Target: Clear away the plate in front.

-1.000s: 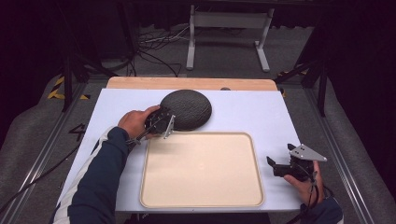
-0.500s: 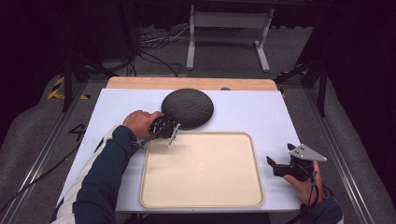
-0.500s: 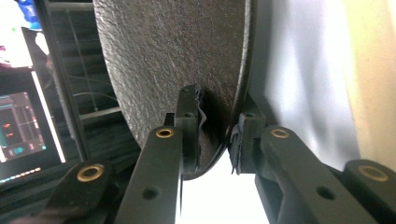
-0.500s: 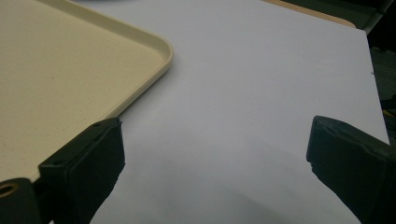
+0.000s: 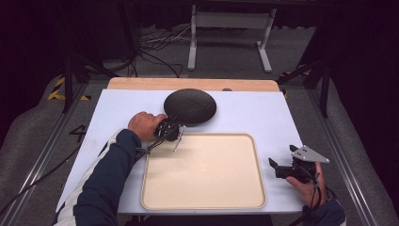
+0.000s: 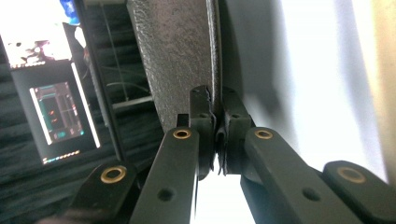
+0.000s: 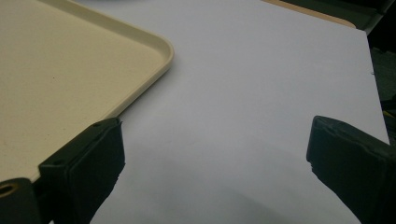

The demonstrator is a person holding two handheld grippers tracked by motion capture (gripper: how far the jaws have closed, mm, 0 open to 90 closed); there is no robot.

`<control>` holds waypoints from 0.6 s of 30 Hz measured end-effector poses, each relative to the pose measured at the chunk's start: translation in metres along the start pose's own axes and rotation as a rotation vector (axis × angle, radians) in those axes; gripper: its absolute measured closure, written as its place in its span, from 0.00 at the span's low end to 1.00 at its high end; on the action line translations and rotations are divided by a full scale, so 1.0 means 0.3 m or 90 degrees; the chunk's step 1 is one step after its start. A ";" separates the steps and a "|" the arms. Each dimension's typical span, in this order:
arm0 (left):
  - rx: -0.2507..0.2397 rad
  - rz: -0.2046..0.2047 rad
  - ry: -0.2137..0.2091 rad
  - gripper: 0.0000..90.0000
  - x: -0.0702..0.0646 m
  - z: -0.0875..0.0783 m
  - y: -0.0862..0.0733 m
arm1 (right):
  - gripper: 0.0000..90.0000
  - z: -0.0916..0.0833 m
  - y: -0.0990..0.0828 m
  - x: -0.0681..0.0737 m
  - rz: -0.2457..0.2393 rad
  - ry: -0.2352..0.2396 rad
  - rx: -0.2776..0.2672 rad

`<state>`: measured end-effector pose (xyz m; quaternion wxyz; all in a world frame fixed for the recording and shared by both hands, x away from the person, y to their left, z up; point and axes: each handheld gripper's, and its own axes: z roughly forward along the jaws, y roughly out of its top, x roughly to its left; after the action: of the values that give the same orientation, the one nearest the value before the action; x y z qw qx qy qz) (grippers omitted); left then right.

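A dark round textured plate [image 5: 190, 106] sits at the back middle of the white table [image 5: 117, 113]. My left gripper [image 5: 176, 127] is at the plate's near edge and shut on its rim. In the left gripper view the plate [image 6: 177, 56] runs edge-on between my pads, and the left gripper [image 6: 217, 100] has just been closing onto that rim. A beige tray [image 5: 207, 179] lies empty in front of the plate. My right gripper [image 5: 275, 168] rests open on the table right of the tray. The right gripper [image 7: 215, 154] has only bare table between its jaws, beside the tray [image 7: 56, 60] corner.
A wooden strip [image 5: 141, 84] borders the table's far edge. Beyond it are cables and a metal stand [image 5: 230, 28] on the floor. A lit screen [image 6: 56, 116] shows in the left gripper view. Metal rails run along both sides of the table.
My left hand has slid right along the plate's near edge toward the tray corner, and its jaws have closed on the rim. The right gripper has not moved.
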<state>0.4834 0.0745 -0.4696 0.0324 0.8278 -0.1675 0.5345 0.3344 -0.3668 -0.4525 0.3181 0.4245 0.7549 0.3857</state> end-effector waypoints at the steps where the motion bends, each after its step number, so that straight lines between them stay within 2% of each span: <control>1: 0.000 0.000 0.000 0.96 0.000 0.000 0.000 | 0.05 0.000 0.000 0.000 0.000 0.000 0.000; 4: 0.008 -0.026 0.013 0.96 0.025 -0.024 -0.004 | 0.05 0.000 0.000 -0.001 0.001 -0.001 0.000; 6: 0.015 -0.027 0.024 0.96 0.039 -0.041 -0.003 | 0.05 0.000 0.000 -0.001 0.001 -0.003 0.001; 8: 0.012 -0.042 0.028 0.96 0.057 -0.062 -0.004 | 0.05 -0.001 0.000 0.000 0.000 -0.003 0.001; 10: 0.009 -0.046 0.032 0.96 0.065 -0.073 -0.005 | 0.05 -0.001 0.000 -0.001 0.000 -0.003 0.000; 12: 0.002 -0.057 0.041 0.96 0.083 -0.120 -0.003 | 0.05 -0.002 0.000 -0.002 0.001 -0.006 -0.001; 13: 0.002 -0.057 0.041 0.96 0.083 -0.120 -0.003 | 0.05 -0.003 0.000 -0.003 0.001 -0.007 -0.002; 15: -0.004 -0.064 0.053 0.96 0.095 -0.178 0.000 | 0.05 -0.003 0.001 -0.002 0.000 -0.011 -0.001; 16: -0.004 -0.064 0.053 0.96 0.095 -0.178 0.000 | 0.05 -0.003 0.001 -0.002 0.000 -0.011 -0.001; 17: -0.011 -0.066 0.066 0.96 0.099 -0.220 0.001 | 0.05 -0.006 0.003 0.001 -0.002 -0.014 -0.001; 18: -0.011 -0.066 0.066 0.96 0.099 -0.220 0.001 | 0.05 -0.006 0.003 0.001 -0.002 -0.014 -0.001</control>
<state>0.4367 0.0825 -0.4150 0.0760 0.8063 -0.1269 0.5727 0.3332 -0.3669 -0.4507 0.3271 0.4274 0.7518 0.3810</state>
